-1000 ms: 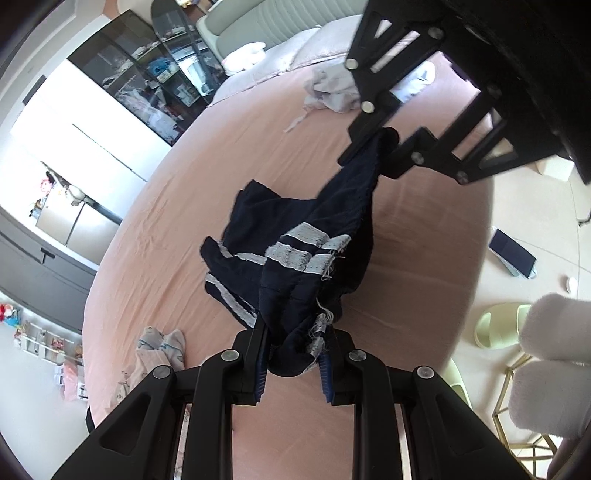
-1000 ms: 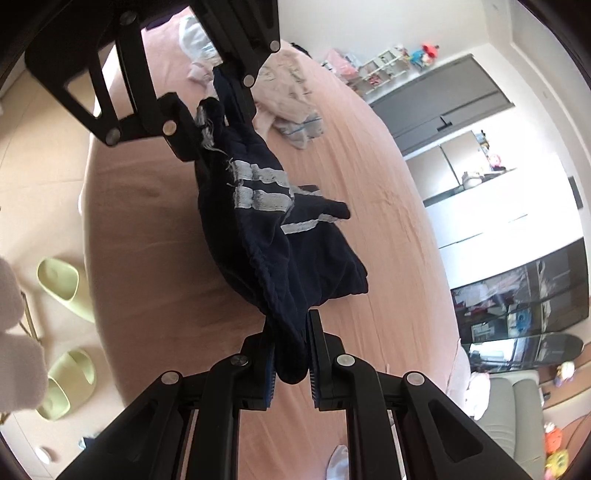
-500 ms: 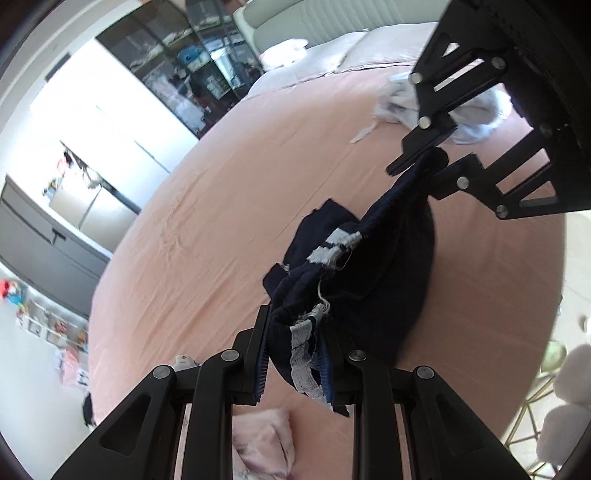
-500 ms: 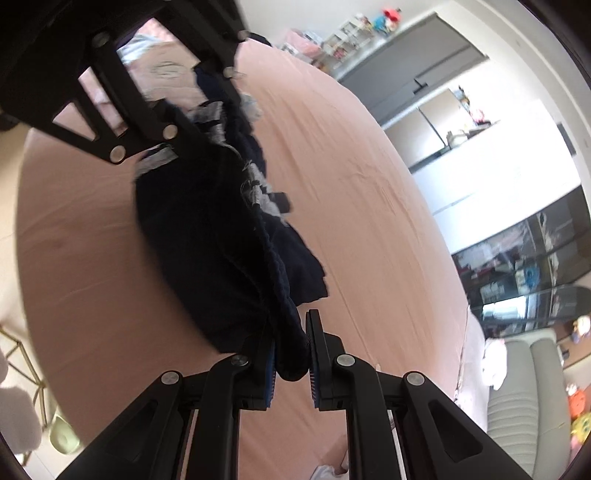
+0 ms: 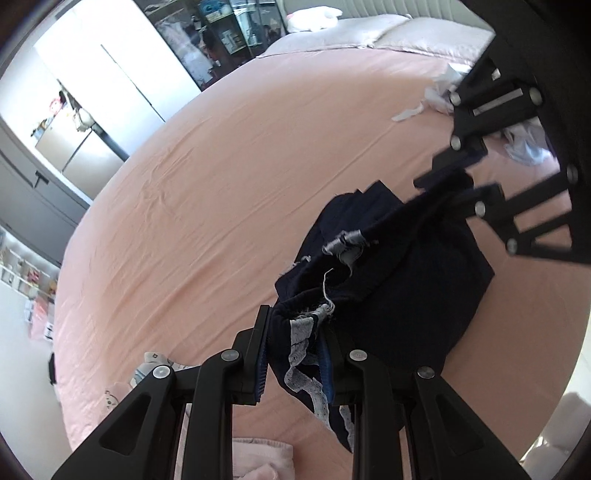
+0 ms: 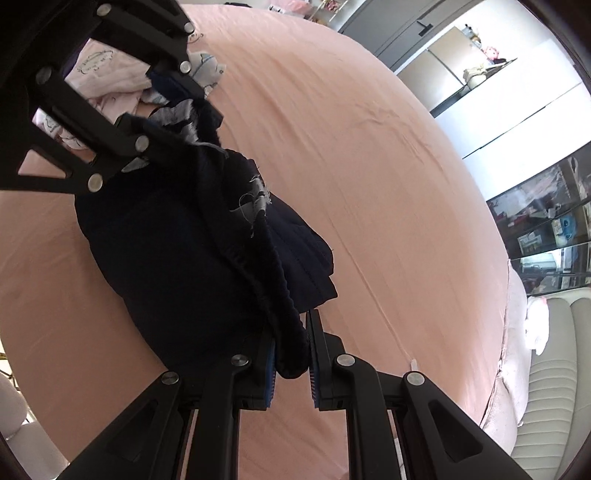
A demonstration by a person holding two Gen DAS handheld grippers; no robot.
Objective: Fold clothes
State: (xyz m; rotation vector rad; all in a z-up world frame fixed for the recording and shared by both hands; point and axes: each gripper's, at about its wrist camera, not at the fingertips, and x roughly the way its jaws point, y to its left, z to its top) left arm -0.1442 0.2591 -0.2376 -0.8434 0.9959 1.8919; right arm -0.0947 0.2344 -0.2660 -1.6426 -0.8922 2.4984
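Observation:
A dark navy garment (image 5: 406,288) with grey lace stripes hangs stretched between both grippers above the pink bed (image 5: 221,184). My left gripper (image 5: 295,332) is shut on its striped, lace-trimmed end. My right gripper (image 6: 290,341) is shut on the other, gathered dark edge of the garment (image 6: 166,251). In the left wrist view the right gripper (image 5: 454,184) shows at the upper right, clamped on the cloth. In the right wrist view the left gripper (image 6: 177,107) shows at the upper left, also clamped. The garment's lower belly sags close to the sheet; whether it touches I cannot tell.
A pink and pale blue pile of clothes (image 6: 110,81) lies near the left gripper. White and light blue clothes (image 5: 524,144) lie toward the pillows (image 5: 369,33). Dark glass cabinets (image 5: 229,33) and grey cupboards (image 5: 33,192) stand past the bed. A padded headboard (image 6: 554,369) is at right.
Both grippers have swung sideways across the bed with the garment held between them. The garment's striped panel has bunched and folded under, so mostly plain navy shows now.

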